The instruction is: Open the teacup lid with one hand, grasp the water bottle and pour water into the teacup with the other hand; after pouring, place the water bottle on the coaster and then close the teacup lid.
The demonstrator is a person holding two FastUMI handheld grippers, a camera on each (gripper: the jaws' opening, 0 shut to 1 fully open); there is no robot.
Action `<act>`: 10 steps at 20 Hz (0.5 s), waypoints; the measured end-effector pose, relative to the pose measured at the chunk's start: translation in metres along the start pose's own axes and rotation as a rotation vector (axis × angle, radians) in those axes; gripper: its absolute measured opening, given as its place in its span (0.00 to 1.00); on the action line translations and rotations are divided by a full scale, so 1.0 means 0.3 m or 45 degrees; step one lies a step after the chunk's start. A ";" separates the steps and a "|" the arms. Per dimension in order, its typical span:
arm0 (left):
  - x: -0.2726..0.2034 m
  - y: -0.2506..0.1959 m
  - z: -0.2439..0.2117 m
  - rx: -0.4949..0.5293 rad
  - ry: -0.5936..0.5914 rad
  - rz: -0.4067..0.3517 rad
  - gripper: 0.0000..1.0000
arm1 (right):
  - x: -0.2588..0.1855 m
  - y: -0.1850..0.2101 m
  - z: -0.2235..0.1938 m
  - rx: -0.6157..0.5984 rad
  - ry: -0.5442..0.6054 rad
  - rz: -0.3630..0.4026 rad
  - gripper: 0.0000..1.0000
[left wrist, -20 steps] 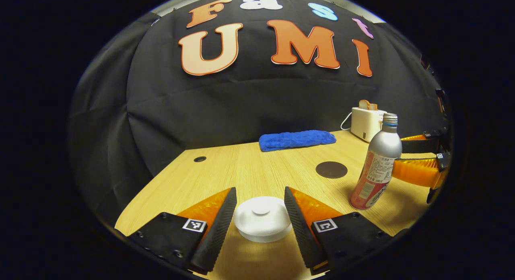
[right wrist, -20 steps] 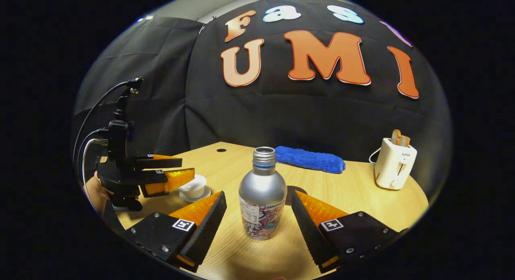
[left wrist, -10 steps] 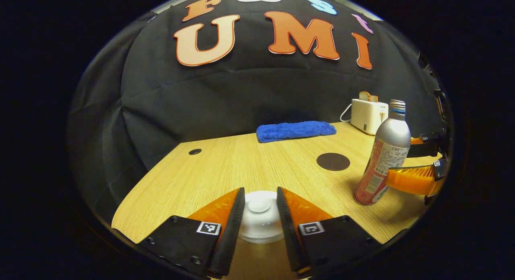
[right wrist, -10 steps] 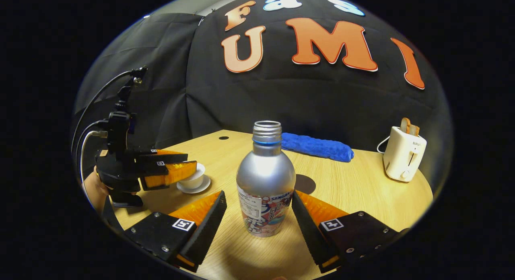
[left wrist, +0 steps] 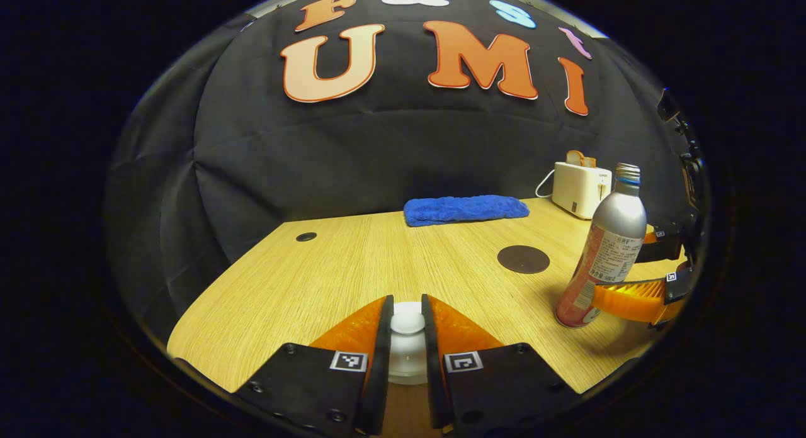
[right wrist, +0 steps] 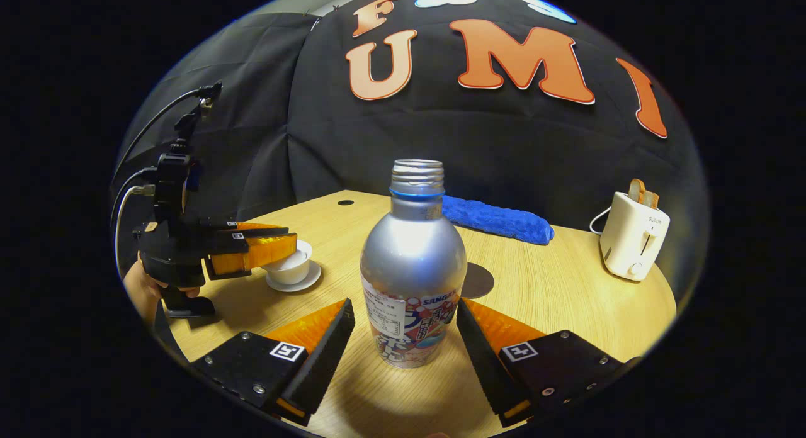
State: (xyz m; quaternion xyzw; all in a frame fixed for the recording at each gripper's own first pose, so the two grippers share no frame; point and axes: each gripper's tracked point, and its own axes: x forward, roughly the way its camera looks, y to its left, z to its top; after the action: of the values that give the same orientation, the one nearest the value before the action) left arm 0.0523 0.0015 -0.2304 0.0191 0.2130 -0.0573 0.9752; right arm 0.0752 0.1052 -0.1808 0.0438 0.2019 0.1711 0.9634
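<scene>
Since one second ago, my left gripper (left wrist: 407, 321) has been narrowing from a wide stance, and both its fingers are now pressing on the knob of the white teacup lid (left wrist: 407, 318). My right gripper (right wrist: 403, 321) has been advancing, so the water bottle (right wrist: 412, 268) is now standing deep between its fingers. Those fingers are remaining apart; the right-hand finger is lying just beside the bottle wall, and I cannot tell whether it is touching. The bottle is standing upright and uncapped on the wooden table (right wrist: 567, 293). In the right gripper view, the left gripper (right wrist: 252, 249) is reaching over the teacup (right wrist: 289, 271), which is sitting on its saucer (right wrist: 296, 284), and a hand (right wrist: 145, 290) is holding the device. In the left gripper view, the water bottle (left wrist: 607, 243) is standing at the right with an orange finger (left wrist: 630, 296) of the right gripper beside it. The dark coaster (left wrist: 523, 259) is lying bare on the table, apart from the bottle. A blue cloth (left wrist: 466, 209) and a white toaster (left wrist: 579, 186) are resting at the far edge.
</scene>
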 end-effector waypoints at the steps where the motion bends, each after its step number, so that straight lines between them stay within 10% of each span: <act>1: 0.002 0.000 0.004 0.002 -0.007 0.001 0.31 | 0.004 0.000 -0.006 0.001 0.012 0.001 0.98; 10: -0.015 0.011 0.062 -0.009 -0.080 0.017 0.31 | 0.044 0.005 -0.079 0.030 0.115 0.011 0.97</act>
State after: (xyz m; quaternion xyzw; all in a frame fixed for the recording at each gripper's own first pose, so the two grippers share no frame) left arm 0.0563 0.0042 -0.2116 0.0151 0.1824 -0.0508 0.9818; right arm 0.0766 0.1117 -0.2073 0.0484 0.2468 0.1745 0.9520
